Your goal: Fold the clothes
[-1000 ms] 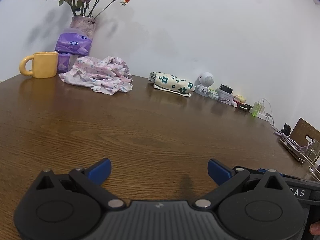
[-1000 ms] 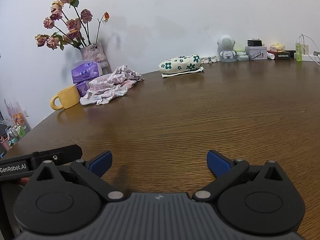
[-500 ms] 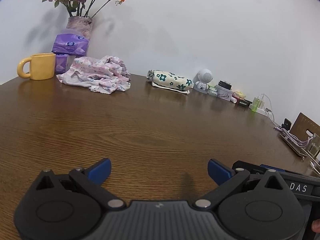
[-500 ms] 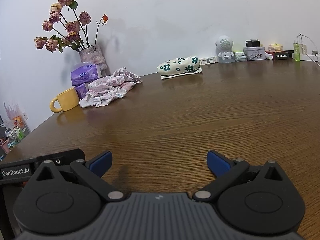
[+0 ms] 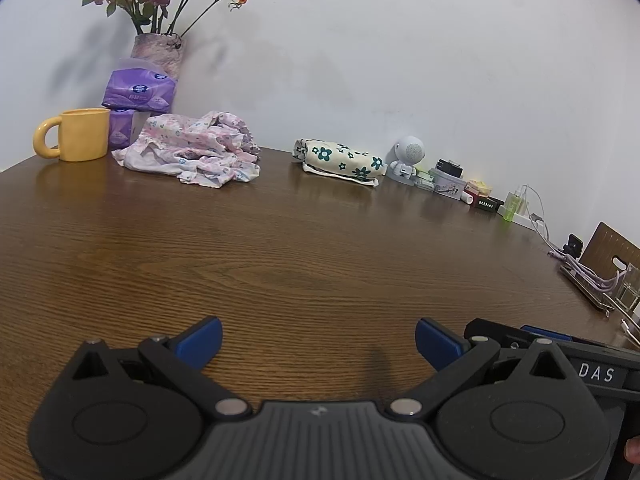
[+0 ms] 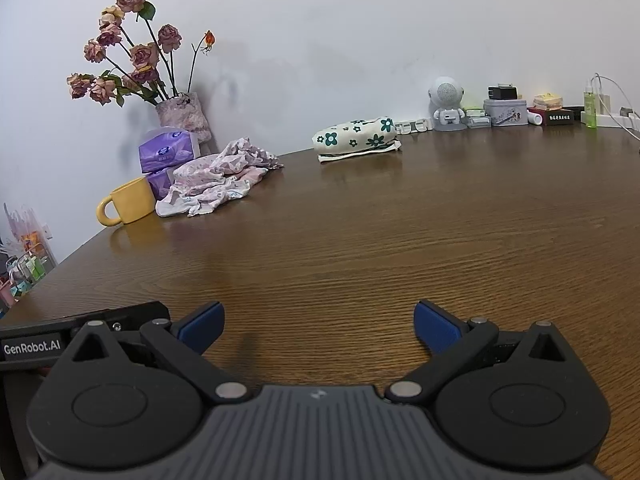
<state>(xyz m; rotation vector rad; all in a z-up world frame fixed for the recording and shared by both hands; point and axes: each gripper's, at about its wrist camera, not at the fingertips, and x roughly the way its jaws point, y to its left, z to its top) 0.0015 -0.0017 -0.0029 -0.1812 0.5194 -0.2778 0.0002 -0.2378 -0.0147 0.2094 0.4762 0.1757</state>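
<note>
Two hand-held grippers hover low over a brown wood-grain tabotop edge, both with blue-padded jaws spread wide and nothing between them: the left hand-held gripper (image 5: 318, 338) and the right hand-held gripper (image 6: 316, 322) sit side by side above the tabletop (image 5: 304, 264), well apart from the laundry. The clothes (image 5: 196, 152), a crumpled pink-and-white floral heap, lie unfolded at 11 o'clock in the left wrist view and at 10 o'clock in the right wrist view (image 6: 218, 182), near the far wall. Touching or just beside the heap's left edge stands a yellow mug (image 5: 78, 134), with purple tissue packs (image 5: 138, 94) stacked behind it and a vase (image 5: 158, 54) of dried roses behind those. A cream pouch (image 5: 340, 160) printed with green flowers rests at 12 o'clock, apart from the heap. Further along the wall, at 1 o'clock, stand a small white robot figure (image 5: 406, 158), a tin (image 5: 448, 186) and a green bottle (image 5: 511, 206) among cables
</note>
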